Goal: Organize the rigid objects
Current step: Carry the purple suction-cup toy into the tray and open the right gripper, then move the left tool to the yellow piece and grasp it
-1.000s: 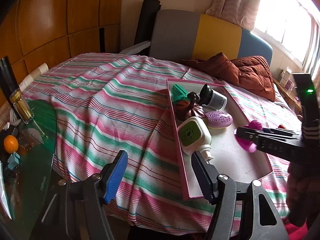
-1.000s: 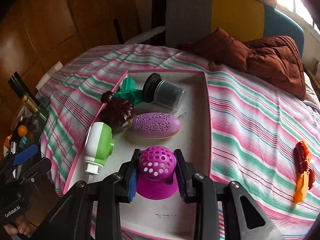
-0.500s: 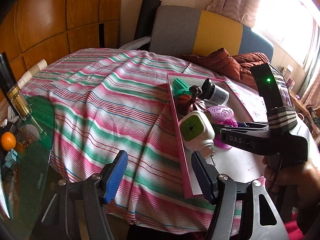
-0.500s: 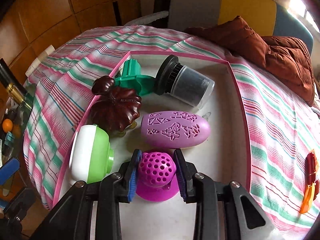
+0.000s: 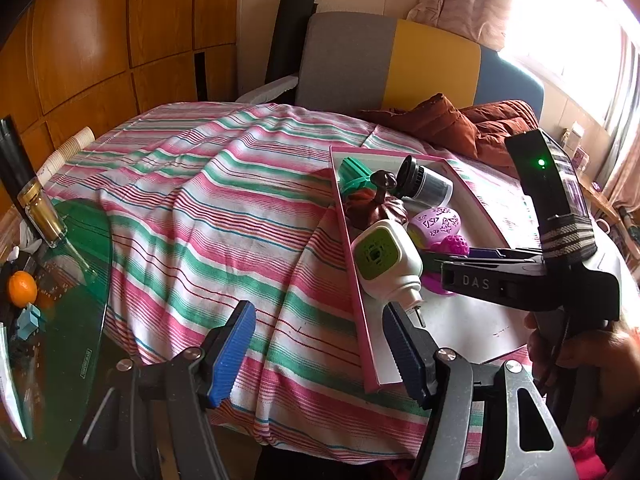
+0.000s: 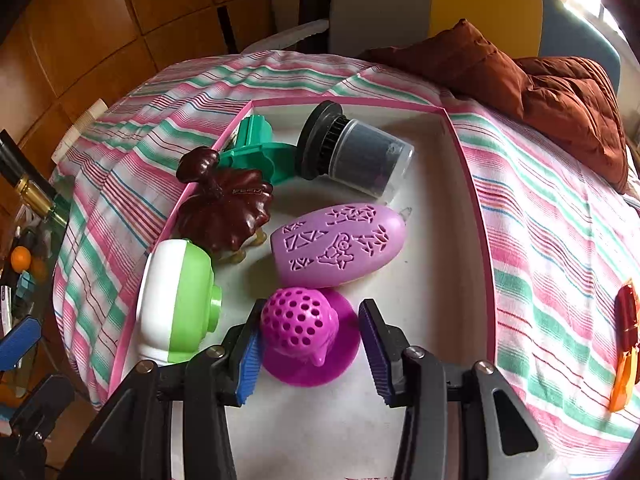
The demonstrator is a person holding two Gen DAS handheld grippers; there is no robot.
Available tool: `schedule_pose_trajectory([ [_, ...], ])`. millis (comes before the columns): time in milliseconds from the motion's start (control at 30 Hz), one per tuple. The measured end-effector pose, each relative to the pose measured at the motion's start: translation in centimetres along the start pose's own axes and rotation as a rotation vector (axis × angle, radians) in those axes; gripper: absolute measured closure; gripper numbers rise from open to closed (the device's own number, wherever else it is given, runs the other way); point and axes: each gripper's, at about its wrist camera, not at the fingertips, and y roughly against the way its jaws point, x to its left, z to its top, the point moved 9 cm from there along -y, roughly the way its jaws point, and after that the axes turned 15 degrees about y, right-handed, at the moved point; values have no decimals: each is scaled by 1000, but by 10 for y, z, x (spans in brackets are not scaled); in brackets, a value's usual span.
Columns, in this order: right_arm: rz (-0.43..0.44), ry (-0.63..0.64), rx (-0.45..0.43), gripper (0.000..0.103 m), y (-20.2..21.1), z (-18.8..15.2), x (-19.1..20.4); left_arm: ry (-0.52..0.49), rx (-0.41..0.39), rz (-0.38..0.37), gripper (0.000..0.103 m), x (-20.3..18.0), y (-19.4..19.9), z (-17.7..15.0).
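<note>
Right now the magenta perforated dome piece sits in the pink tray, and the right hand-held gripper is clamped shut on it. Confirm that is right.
Not quite. The magenta perforated dome piece does sit in the pink tray, but the right hand-held gripper is not clamped on it: its jaws are opening, with a clear gap on the right side of the dome. The right wrist view shows this.

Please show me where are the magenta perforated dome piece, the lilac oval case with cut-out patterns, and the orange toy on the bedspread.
magenta perforated dome piece [image 6: 298,322], right wrist view, on its holed dome.
lilac oval case [image 6: 340,246], right wrist view, on its patterned top.
orange toy [image 6: 625,364], right wrist view, on its lower body.
</note>
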Motion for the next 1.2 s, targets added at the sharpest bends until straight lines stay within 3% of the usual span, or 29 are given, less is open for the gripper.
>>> schedule_pose_trajectory([
  [767, -28, -56, -147, 58, 65, -16, -25, -47, -22, 2, 36, -14, 10, 2],
  [967, -65, -88, -158, 58, 84, -28, -55, -65, -27, -9, 36, -22, 15, 2],
  [1200, -158, -177, -157, 58, 107, -54, -122, -99, -23, -37, 36, -40, 19, 1],
])
